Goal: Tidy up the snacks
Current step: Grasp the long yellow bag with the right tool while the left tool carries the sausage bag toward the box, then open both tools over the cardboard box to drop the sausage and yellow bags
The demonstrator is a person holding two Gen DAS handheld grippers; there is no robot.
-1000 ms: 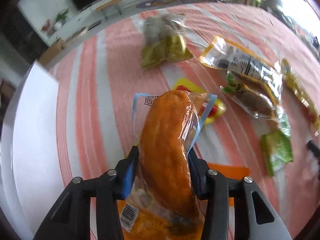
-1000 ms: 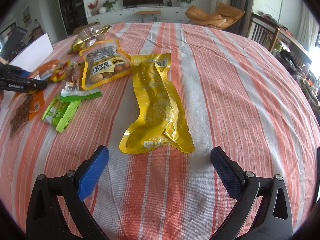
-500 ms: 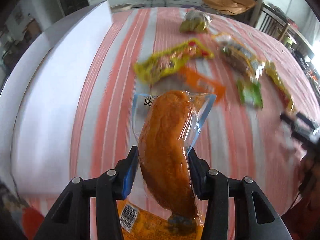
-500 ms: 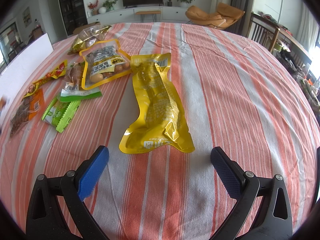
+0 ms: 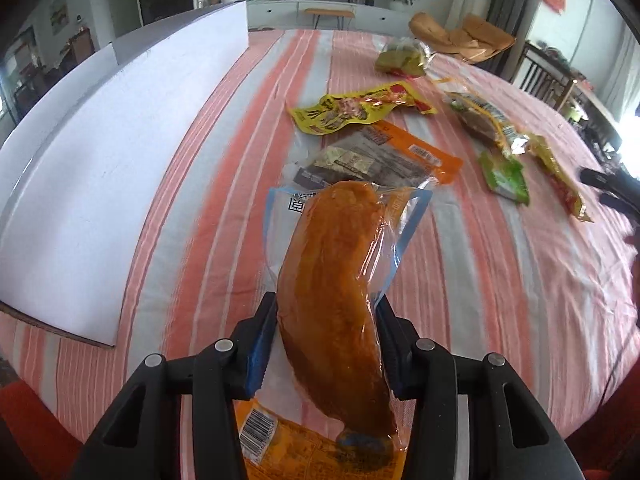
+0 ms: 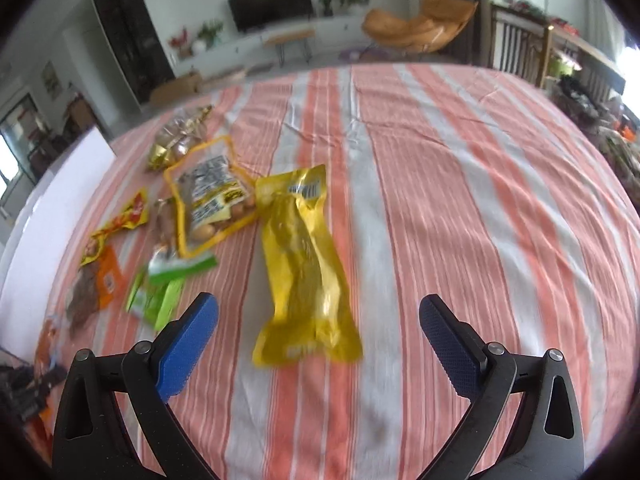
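My left gripper (image 5: 325,312) is shut on an orange vacuum-packed snack in a clear packet (image 5: 336,276), held above the striped tablecloth. Beyond it lie an orange-and-dark packet (image 5: 376,156) and a yellow-red packet (image 5: 360,110). My right gripper (image 6: 318,316) is open and empty, above the cloth just in front of a long yellow packet (image 6: 302,268). To its left lie a green packet (image 6: 160,296), a yellow-rimmed egg packet (image 6: 210,196) and a gold bag (image 6: 180,140).
A large white board (image 5: 100,152) lies along the left side of the table; it also shows in the right wrist view (image 6: 48,216). The right half of the striped cloth (image 6: 480,200) holds no packets. A wooden chair (image 6: 520,52) stands beyond the far edge.
The left gripper has swung with the orange snack, now facing down the table beside the white board. The right gripper has lifted and tilted, its view blurred; the yellow packet sits further ahead.
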